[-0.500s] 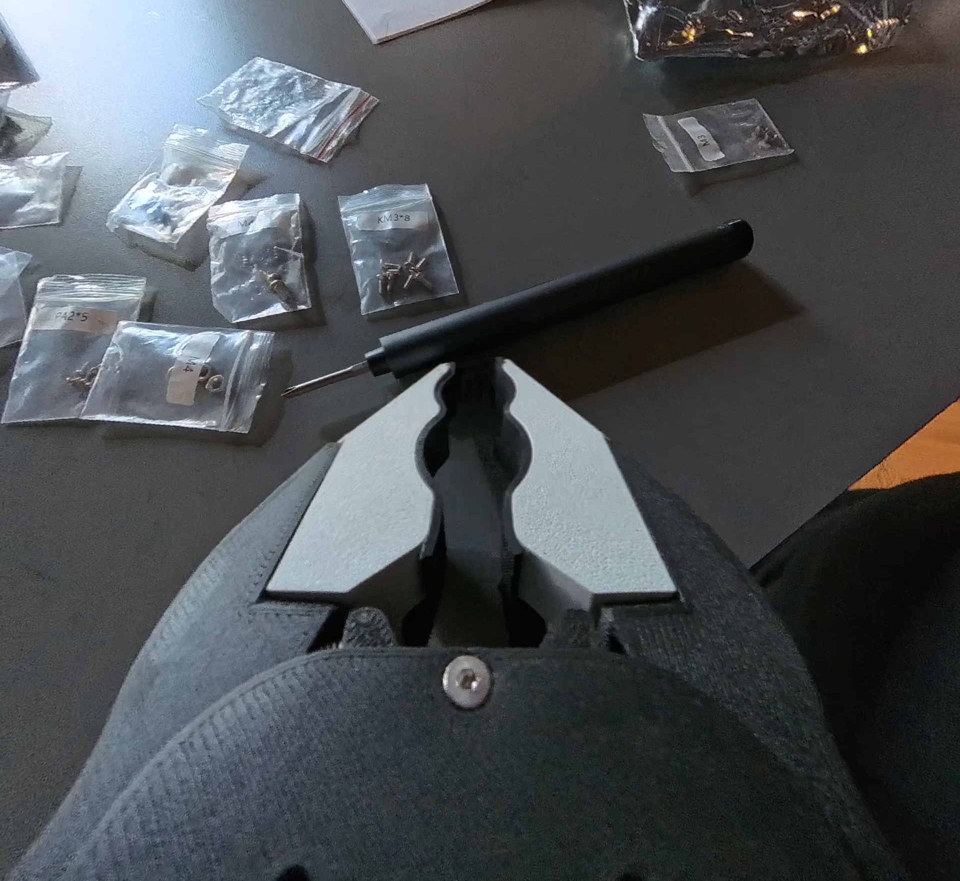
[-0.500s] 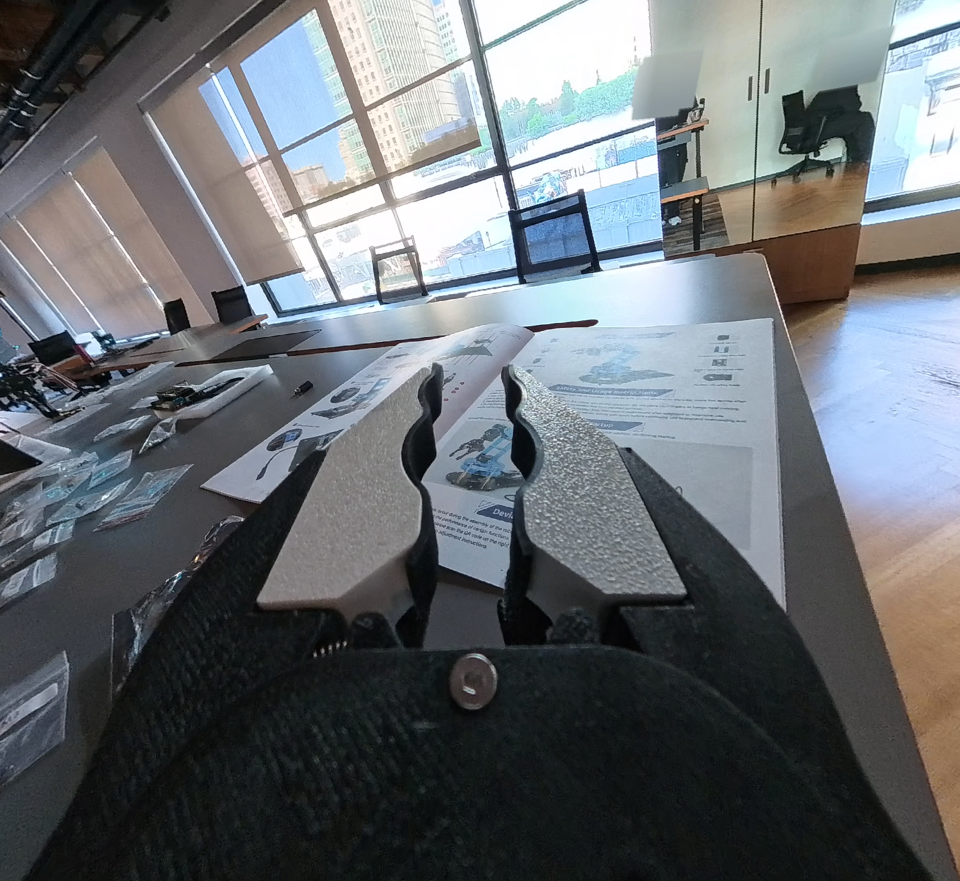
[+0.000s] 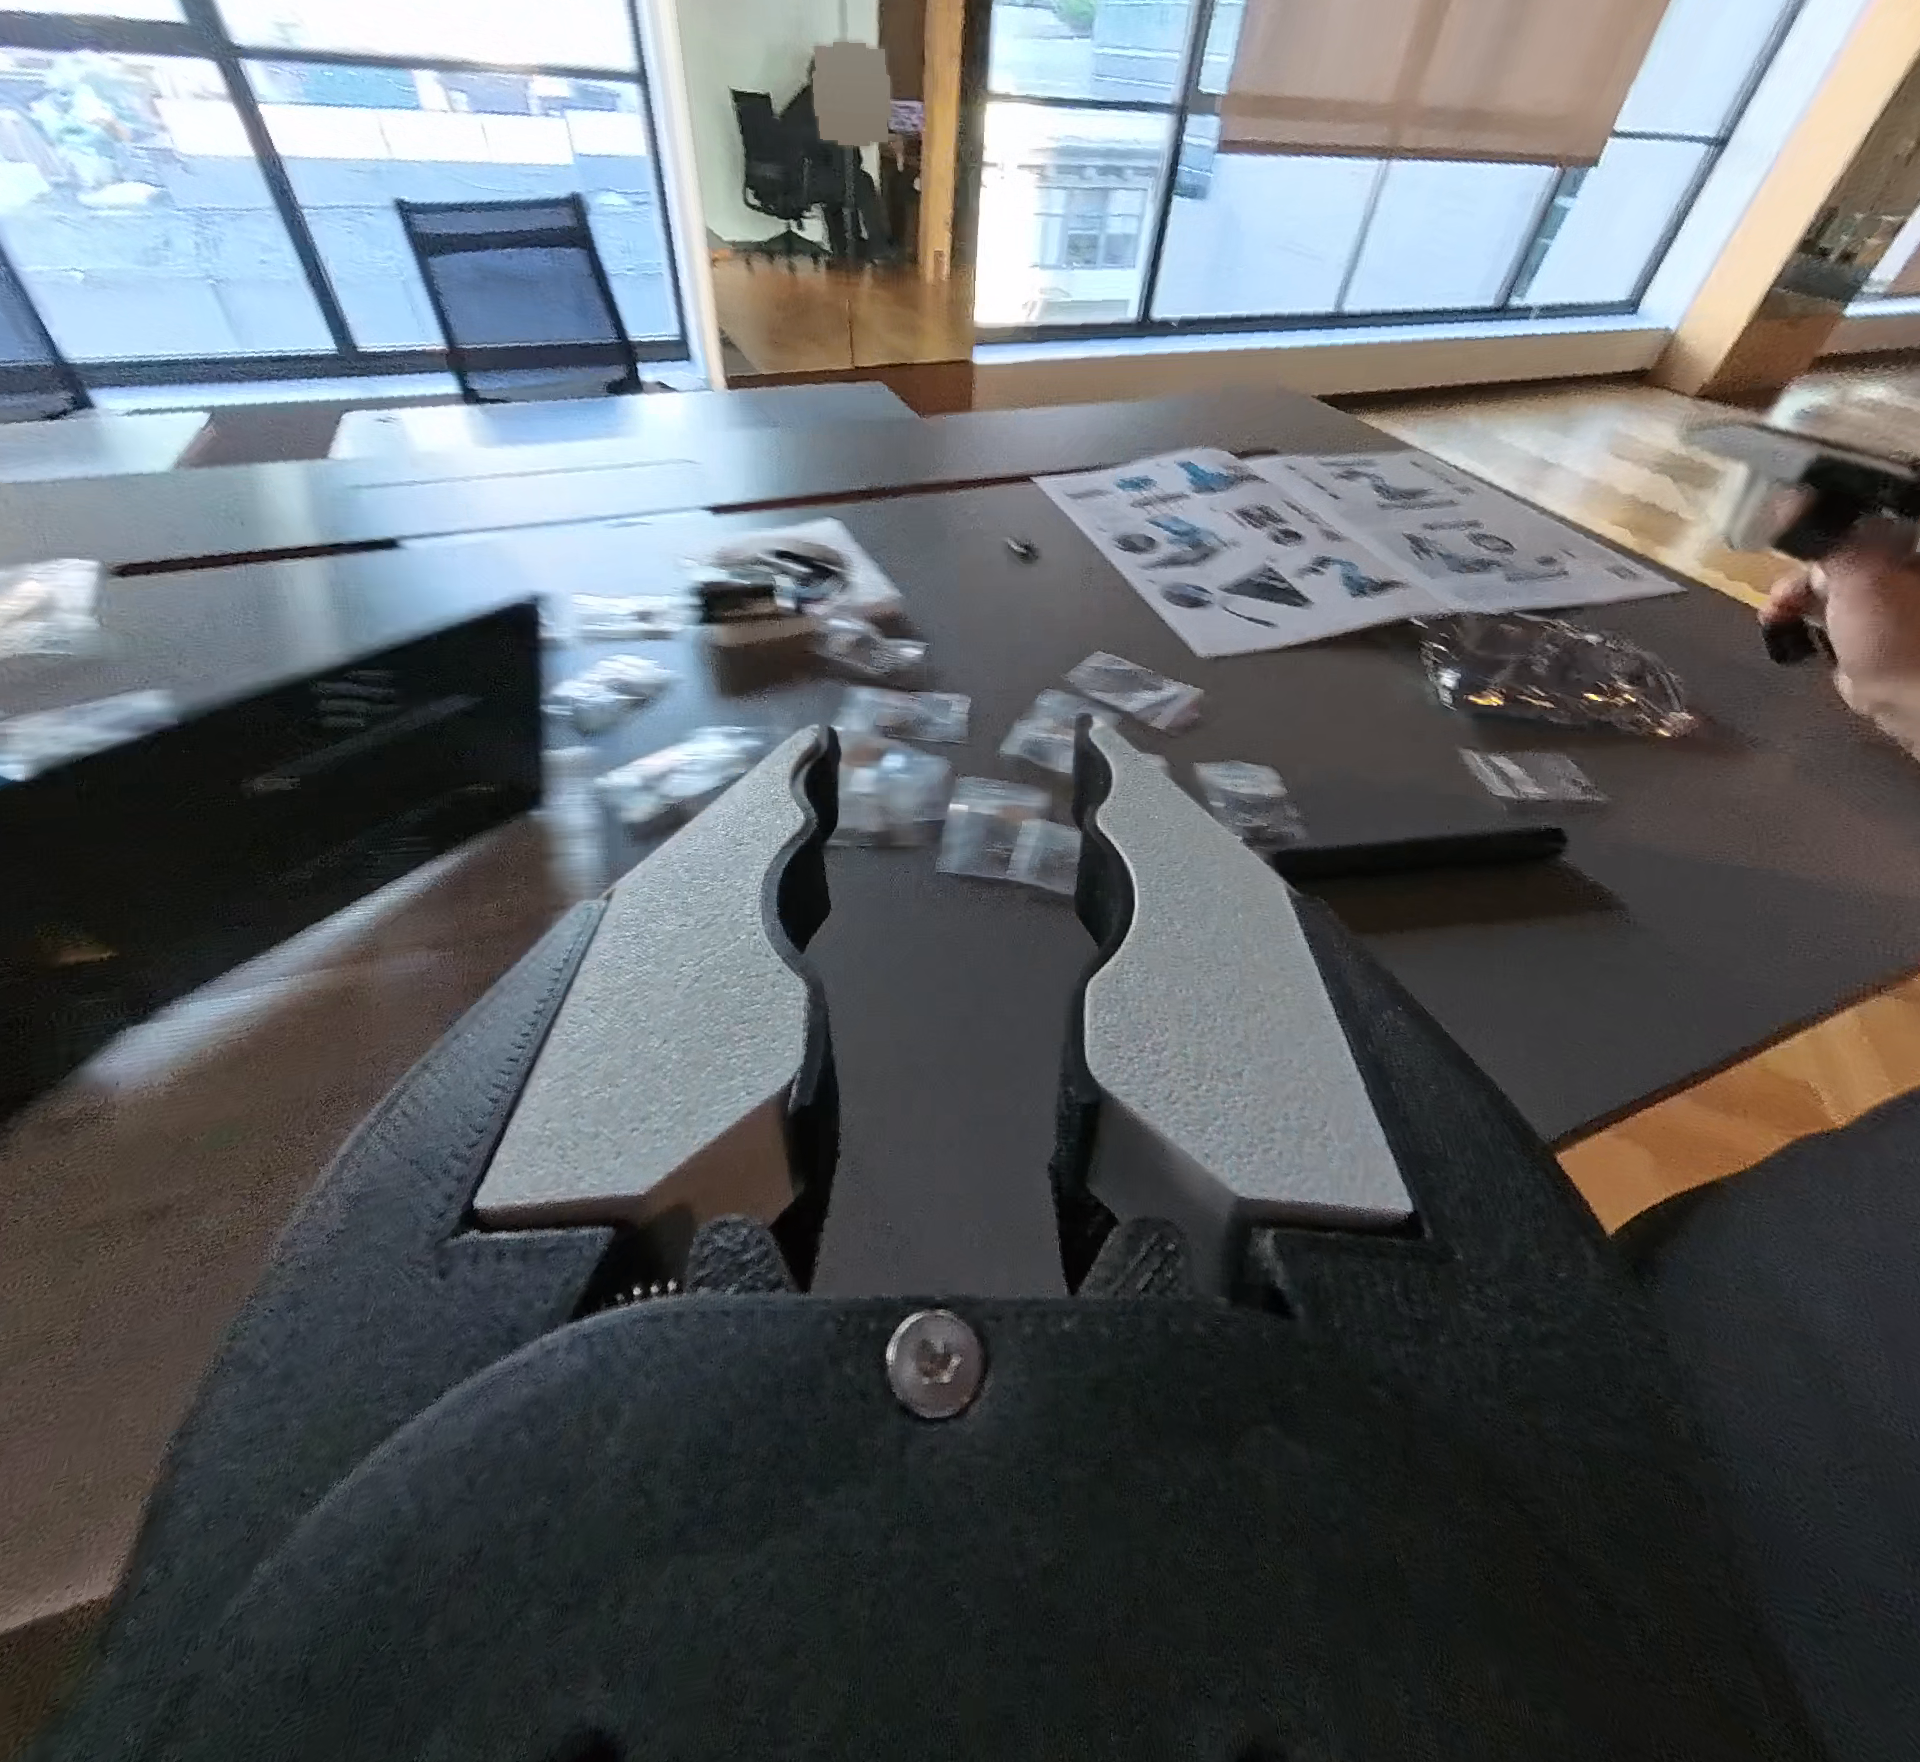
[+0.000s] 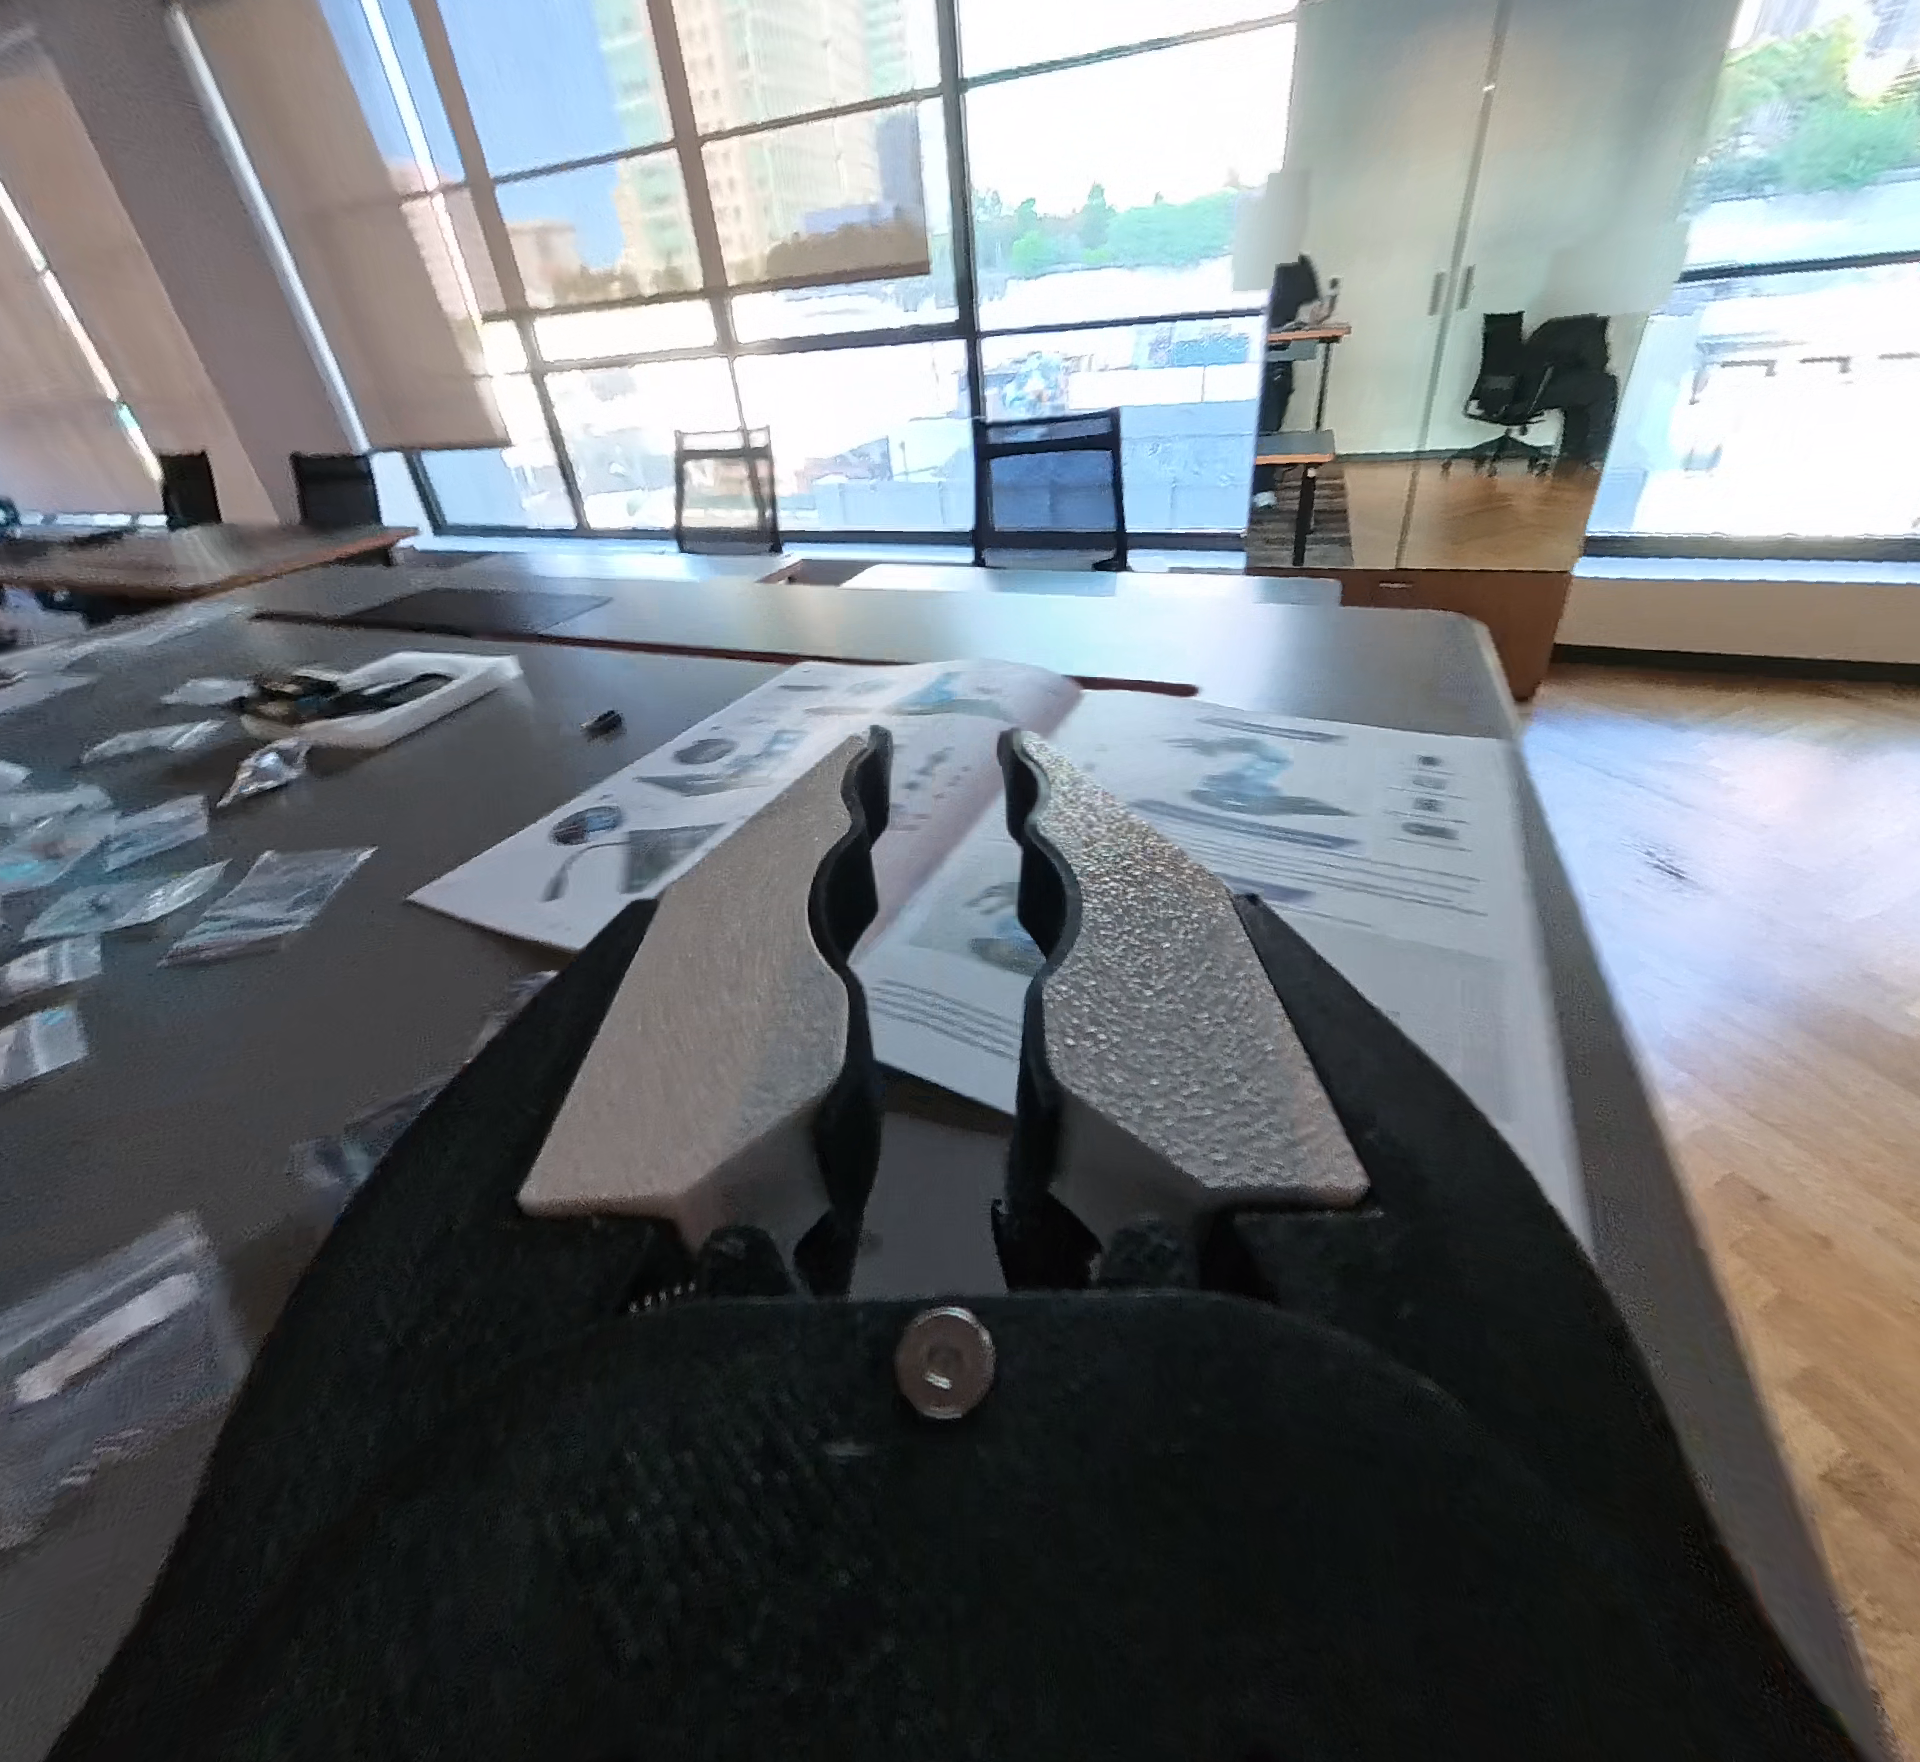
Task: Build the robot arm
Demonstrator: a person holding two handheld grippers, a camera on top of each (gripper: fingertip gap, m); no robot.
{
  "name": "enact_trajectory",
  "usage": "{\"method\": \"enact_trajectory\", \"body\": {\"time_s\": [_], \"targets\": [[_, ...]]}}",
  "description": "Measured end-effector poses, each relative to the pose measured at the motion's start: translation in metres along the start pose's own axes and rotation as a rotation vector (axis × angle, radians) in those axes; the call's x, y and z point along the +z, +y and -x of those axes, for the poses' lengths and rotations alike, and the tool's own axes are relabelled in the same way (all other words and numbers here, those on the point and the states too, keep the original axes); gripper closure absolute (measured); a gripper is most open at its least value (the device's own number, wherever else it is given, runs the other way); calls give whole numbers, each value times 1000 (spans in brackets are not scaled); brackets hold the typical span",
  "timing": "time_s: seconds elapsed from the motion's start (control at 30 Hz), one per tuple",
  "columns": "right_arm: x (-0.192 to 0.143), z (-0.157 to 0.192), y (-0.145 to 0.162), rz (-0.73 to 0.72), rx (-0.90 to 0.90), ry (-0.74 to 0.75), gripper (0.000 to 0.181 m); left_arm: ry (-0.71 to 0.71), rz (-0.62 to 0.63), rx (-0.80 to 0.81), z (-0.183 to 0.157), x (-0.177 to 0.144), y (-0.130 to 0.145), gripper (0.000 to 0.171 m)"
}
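Observation:
My left gripper (image 3: 954, 756) is open and empty, held above the dark table (image 3: 1455, 985). A black screwdriver (image 3: 1423, 848) lies on the table just right of its right fingertip. Several small clear bags of screws (image 3: 997, 829) lie beyond the fingertips. My right gripper (image 4: 943, 751) is narrowly open and empty, held above an open printed manual (image 4: 1299, 808). The right gripper also shows blurred at the right edge of the left wrist view (image 3: 1808, 486), held by a hand.
A black box (image 3: 260, 777) stands at the left. A crumpled foil bag (image 3: 1548, 684) lies near the manual (image 3: 1351, 538). A white tray of parts (image 4: 384, 694) and a small black piece (image 4: 601, 723) lie farther back. The table's edge (image 4: 1538, 881) runs along the right, above wooden floor. The black screwdriver (image 3: 1423, 848) is about 25 cm from my left fingertips and 35 cm from my right.
My left gripper has opened, let go of the screwdriver, and lifted and tilted up. The screwdriver now lies on the table. My right gripper has shifted slightly over the manual.

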State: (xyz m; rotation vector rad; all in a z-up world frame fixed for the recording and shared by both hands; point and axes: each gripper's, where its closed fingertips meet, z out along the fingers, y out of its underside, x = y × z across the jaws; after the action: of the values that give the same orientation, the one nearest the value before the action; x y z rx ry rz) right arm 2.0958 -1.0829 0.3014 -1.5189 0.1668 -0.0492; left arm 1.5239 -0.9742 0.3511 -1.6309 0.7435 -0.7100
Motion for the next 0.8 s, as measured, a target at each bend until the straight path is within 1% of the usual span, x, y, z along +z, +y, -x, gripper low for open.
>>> {"method": "enact_trajectory", "body": {"time_s": [0.07, 0.13, 0.2, 0.27, 0.33, 0.4, 0.47, 0.5, 0.57, 0.63, 0.67, 0.73, 0.8], "targets": [[12, 47, -3, 22, -5, -59, 160, -30, -6, 2, 59, -26, -21, 127], [33, 111, -10, 25, -8, -166, 160, -33, 7, 7, 121, -44, -33, 127], [58, 182, -19, 24, -28, -278, 159, -20, 46, 0, 184, -52, -36, 120], [85, 259, -29, 27, -37, -408, 158, 72, 81, -44, 234, -51, -36, 118], [114, 338, -37, 59, 2, -539, 156, 153, 60, -143, 281, -47, -43, 117], [138, 419, -48, 77, 79, -722, 155, 221, 16, -221, 323, -40, -51, 122], [160, 494, -56, 111, 104, -906, 155, 252, 28, -242, 360, -27, -49, 124], [173, 527, -57, 142, 98, -979, 155, 264, 55, -246, 375, -18, -44, 124], [206, 585, -51, 235, 87, -1080, 152, 304, 106, -279, 397, 1, -35, 122], [240, 638, -42, 343, 111, -1183, 150, 351, 131, -345, 413, 20, -28, 123], [257, 663, -37, 394, 136, -1236, 146, 377, 144, -385, 419, 30, -26, 123], [294, 706, -21, 487, 164, -1298, 145, 438, 147, -481, 425, 44, -25, 120], [332, 738, -2, 555, 188, -1327, 145, 478, 130, -561, 430, 54, -28, 120]]}}
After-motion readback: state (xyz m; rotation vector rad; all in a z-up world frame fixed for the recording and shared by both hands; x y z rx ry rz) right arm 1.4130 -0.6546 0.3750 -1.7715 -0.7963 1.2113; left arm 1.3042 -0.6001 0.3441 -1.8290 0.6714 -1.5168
